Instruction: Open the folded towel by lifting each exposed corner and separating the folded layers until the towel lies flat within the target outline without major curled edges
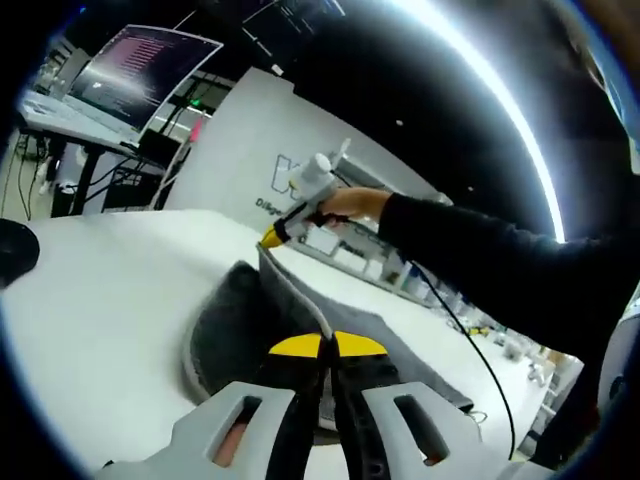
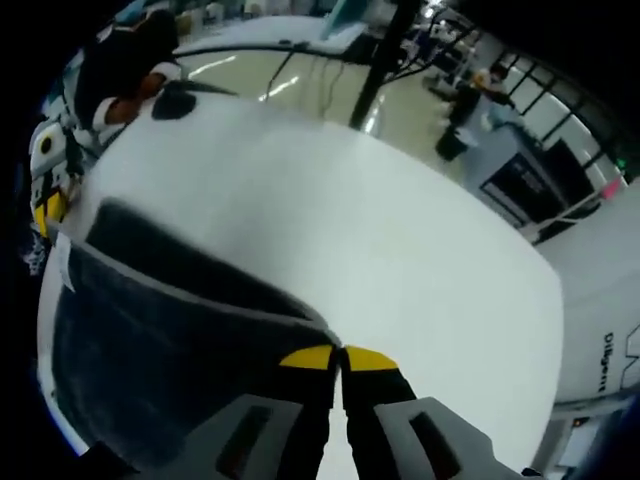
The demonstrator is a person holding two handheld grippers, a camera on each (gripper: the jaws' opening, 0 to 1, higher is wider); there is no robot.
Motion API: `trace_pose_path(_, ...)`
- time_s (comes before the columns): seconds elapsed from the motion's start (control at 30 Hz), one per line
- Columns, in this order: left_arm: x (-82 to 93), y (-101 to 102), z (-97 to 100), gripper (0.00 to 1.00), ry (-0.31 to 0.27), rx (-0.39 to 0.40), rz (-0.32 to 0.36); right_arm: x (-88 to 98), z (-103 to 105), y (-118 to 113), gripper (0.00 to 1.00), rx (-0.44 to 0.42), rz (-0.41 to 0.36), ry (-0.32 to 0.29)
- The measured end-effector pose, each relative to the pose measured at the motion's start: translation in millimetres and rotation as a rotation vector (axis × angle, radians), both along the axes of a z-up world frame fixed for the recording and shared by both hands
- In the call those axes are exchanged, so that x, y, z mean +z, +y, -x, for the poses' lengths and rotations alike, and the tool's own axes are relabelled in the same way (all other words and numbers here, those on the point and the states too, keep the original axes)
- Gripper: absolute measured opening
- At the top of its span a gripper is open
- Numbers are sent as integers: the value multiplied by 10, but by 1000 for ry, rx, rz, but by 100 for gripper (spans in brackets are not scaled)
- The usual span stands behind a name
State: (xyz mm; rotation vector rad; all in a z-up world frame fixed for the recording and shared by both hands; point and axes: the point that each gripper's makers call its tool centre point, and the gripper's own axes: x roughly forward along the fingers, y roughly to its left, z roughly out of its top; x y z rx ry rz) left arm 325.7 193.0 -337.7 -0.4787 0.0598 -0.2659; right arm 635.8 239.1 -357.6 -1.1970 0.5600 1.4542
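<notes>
Big white surface (image 2: 400, 250) in a lab. Left claw (image 1: 327, 345) and right claw (image 2: 338, 357) are each clamped on an edge of the dark grey fabric towel (image 2: 150, 330), stretched between them.

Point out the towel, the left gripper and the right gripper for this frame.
towel (image 2: 170, 330): right gripper view, on the dark lifted layer.
left gripper (image 1: 327, 345): left gripper view, between its yellow tips, pinching the towel's edge.
right gripper (image 2: 338, 357): right gripper view, between its yellow tips on the towel's corner.
</notes>
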Motion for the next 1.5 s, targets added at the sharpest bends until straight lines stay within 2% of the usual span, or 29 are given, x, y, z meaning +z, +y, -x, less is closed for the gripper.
trace_pose_path(0.17, 38, -111, 22, 1, -10, -33, -1, 107, 44, -59, 0, -9, -27, 0)
trace_pose_path(0.5, 157, -341, 39, 1, -49, -91, -10, 236, 111, -306, 0, -22, -54, -45)
trace_pose_path(0.97, 174, -717, 25, 1, -37, -194, -69, 263, 169, -587, 0, -38, -40, -79)
trace_pose_path(1.27, 199, -832, 12, 1, -38, -223, -80, 248, 209, -670, 0, -42, -65, -106)
trace_pose_path(1.5, 237, -946, 15, 1, -52, -244, -95, 330, 251, -775, 0, -49, -81, -126)
